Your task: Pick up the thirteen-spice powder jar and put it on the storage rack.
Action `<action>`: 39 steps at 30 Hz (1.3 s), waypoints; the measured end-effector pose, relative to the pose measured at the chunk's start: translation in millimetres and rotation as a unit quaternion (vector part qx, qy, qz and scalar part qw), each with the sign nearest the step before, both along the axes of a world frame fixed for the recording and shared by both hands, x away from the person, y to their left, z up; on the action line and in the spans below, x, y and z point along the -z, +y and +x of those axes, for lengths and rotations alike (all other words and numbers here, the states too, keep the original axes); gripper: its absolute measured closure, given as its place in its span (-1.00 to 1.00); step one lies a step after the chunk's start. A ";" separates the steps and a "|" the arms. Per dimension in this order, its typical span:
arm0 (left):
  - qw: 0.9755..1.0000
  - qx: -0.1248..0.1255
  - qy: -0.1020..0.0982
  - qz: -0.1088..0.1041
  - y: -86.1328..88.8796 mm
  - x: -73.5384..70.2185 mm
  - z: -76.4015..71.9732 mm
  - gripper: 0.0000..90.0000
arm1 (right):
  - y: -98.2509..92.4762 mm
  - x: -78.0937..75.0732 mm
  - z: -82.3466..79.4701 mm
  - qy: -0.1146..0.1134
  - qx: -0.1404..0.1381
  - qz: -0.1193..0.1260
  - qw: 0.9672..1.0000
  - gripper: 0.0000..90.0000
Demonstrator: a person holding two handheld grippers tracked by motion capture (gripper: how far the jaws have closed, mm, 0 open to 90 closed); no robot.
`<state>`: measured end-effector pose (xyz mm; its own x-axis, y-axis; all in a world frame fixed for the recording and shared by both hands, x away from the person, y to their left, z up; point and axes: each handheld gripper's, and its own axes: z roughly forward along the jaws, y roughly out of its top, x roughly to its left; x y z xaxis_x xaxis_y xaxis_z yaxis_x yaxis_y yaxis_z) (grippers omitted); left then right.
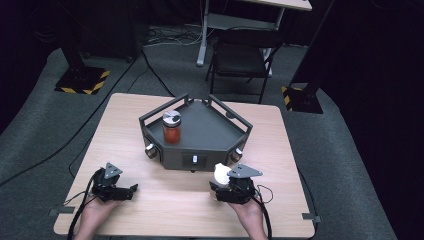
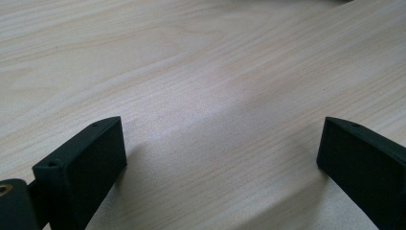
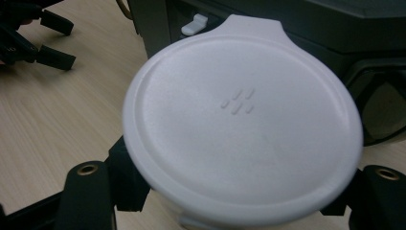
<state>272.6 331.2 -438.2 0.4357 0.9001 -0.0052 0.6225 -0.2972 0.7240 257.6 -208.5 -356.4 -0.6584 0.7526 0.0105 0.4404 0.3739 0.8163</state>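
Two grippers low in the high view, on a wood table (image 1: 150, 200). Dark five-sided tray (image 1: 210, 125) sits mid-frame just above them, its railed rim and front wall with knobs and a white switch (image 1: 194, 160) right ahead of the right gripper (image 1: 222, 182). Jar (image 1: 171, 127) with red contents stands upright at the tray's left side, well apart from both grippers. Chair (image 1: 242, 55) on the floor, top centre.

Right gripper, lower right of centre, is clamped on a white round lid (image 3: 242, 124), which hides most of the tray front in the right gripper view; hand comes in from the bottom edge. Left gripper (image 1: 131, 190), lower left, lies near level pointing right, jaws spread wide with bare table between them.
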 end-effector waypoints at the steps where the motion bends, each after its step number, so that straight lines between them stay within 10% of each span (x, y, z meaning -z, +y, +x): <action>1: 1.000 0.000 0.000 0.000 0.0 0.0 0.0 -0.95 | -1.0 -2.5 -0.4 -0.002 0.001 -0.001 1.000 -0.34; 39: 1.000 0.001 0.000 -0.001 0.2 0.2 0.7 -0.95 | -9.6 -94.5 30.1 -0.040 0.029 0.007 0.999 -0.34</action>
